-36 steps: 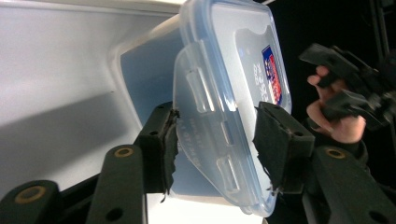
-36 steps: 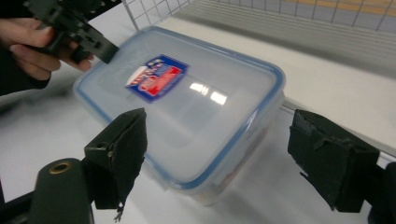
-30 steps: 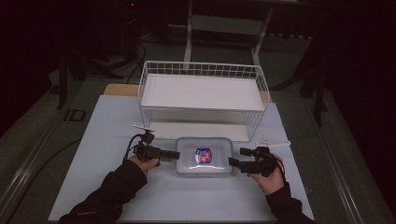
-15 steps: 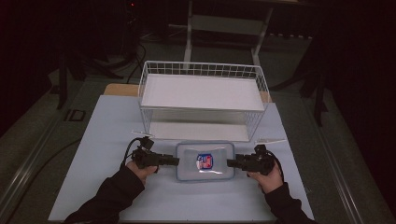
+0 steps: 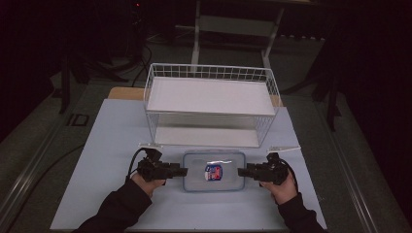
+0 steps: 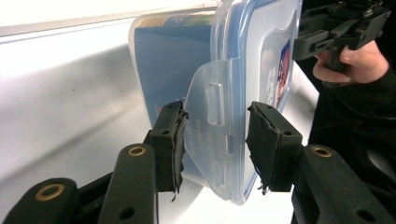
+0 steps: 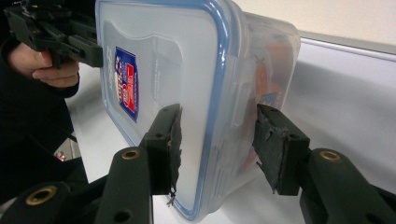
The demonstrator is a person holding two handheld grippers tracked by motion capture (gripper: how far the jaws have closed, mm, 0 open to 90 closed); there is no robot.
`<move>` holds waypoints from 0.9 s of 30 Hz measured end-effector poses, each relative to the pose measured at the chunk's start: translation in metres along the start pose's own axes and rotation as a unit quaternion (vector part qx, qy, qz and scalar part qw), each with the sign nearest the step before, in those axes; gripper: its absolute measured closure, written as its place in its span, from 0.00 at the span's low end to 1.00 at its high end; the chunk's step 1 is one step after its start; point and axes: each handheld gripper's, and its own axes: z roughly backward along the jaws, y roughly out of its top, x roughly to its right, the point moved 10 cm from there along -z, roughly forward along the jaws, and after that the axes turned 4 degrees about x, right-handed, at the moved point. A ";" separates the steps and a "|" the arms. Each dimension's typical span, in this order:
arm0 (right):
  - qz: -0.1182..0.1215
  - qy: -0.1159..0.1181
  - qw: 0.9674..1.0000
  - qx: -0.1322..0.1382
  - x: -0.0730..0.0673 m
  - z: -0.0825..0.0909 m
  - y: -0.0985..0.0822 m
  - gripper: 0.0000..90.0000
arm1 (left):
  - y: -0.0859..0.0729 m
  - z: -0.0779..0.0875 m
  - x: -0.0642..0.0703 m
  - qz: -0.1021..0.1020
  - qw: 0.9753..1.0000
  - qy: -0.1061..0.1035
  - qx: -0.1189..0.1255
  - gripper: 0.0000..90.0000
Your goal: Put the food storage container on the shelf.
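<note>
A: Lidded plastic food container [image 5: 214, 171], flat on the pale table [image 5: 111, 145] just in front of the white wire basket [image 5: 211, 104], and there is a gripper at each short end. The left gripper [image 6: 215, 140] has its jaws closed in on the hinged latch flap [image 6: 210, 140], one pad on the flap, the other at the lid's blue rim [image 6: 236, 70].

B: And the right gripper [image 7: 217, 140] has just been closing, straddling its end of the container, lid side and base side between the jaws. There's a sliver of gap at the pads, so I'd call it not clamped yet.

A: To do this well, I'd finish that right squeeze squarely over the rim before anything lifts, and keep both grips level so it doesn't twist.

B: Clear, glossy plastic, rounded corners, bound to be slippery. The rough, frayed pads should help. There's a red-and-blue sticker [image 5: 214, 172] on the lid, and something orange inside, too blurred to name.
</note>
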 end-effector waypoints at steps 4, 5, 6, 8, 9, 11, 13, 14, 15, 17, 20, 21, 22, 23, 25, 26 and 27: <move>0.001 -0.003 1.000 0.003 0.000 0.001 0.002 0.58 | 0.004 0.000 0.001 -0.009 1.000 0.005 0.004 0.63; 0.003 -0.005 1.000 0.006 0.000 0.002 0.003 0.58 | 0.007 0.000 0.001 -0.011 1.000 0.005 0.007 0.63; 0.006 -0.006 1.000 0.008 -0.001 0.003 0.005 0.58 | 0.009 0.000 0.002 -0.014 1.000 0.006 0.009 0.63; 0.012 -0.008 1.000 0.012 -0.002 0.005 0.010 0.58 | 0.014 0.001 0.003 -0.020 1.000 0.006 0.014 0.62; 0.014 -0.010 1.000 0.014 -0.002 0.006 0.013 0.58 | 0.017 0.001 0.003 -0.023 1.000 0.006 0.018 0.62; 0.018 -0.011 1.000 0.019 -0.002 0.008 0.019 0.58 | 0.025 0.002 0.003 -0.027 0.999 0.008 0.024 0.62; 0.021 -0.013 0.999 0.027 -0.001 0.009 0.026 0.58 | 0.031 0.002 0.002 -0.033 0.999 0.010 0.033 0.62; 0.024 -0.015 0.999 0.030 -0.001 0.010 0.030 0.58 | 0.035 0.002 0.001 -0.033 0.999 0.011 0.037 0.62; 0.025 -0.016 0.999 0.033 0.000 0.010 0.034 0.58 | 0.039 0.002 0.001 -0.034 0.998 0.013 0.043 0.62; 0.028 -0.019 0.999 0.039 0.001 0.010 0.042 0.58 | 0.048 0.002 0.000 -0.038 0.998 0.015 0.052 0.62; 0.030 -0.020 0.998 0.045 0.003 0.010 0.049 0.58 | 0.054 0.001 -0.002 -0.039 0.998 0.016 0.056 0.62; 0.031 -0.022 0.998 0.048 0.005 0.010 0.054 0.58 | 0.059 0.000 -0.005 -0.041 0.997 0.016 0.062 0.62; 0.032 -0.024 0.998 0.054 0.008 0.010 0.060 0.58 | 0.061 -0.001 -0.007 -0.042 0.997 0.015 0.064 0.62; 0.032 -0.024 0.998 0.054 0.008 0.010 0.060 0.58 | 0.061 -0.001 -0.007 -0.042 0.997 0.015 0.064 0.62; 0.027 -0.029 0.997 0.061 0.017 0.007 0.066 0.58 | 0.066 -0.006 -0.013 -0.039 0.997 0.015 0.069 0.62; 0.027 -0.029 0.997 0.061 0.017 0.007 0.066 0.58 | 0.067 -0.007 -0.016 -0.040 0.997 0.016 0.071 0.62; 0.025 -0.031 0.997 0.062 0.019 0.005 0.066 0.58 | 0.068 -0.009 -0.019 -0.038 0.997 0.016 0.071 0.62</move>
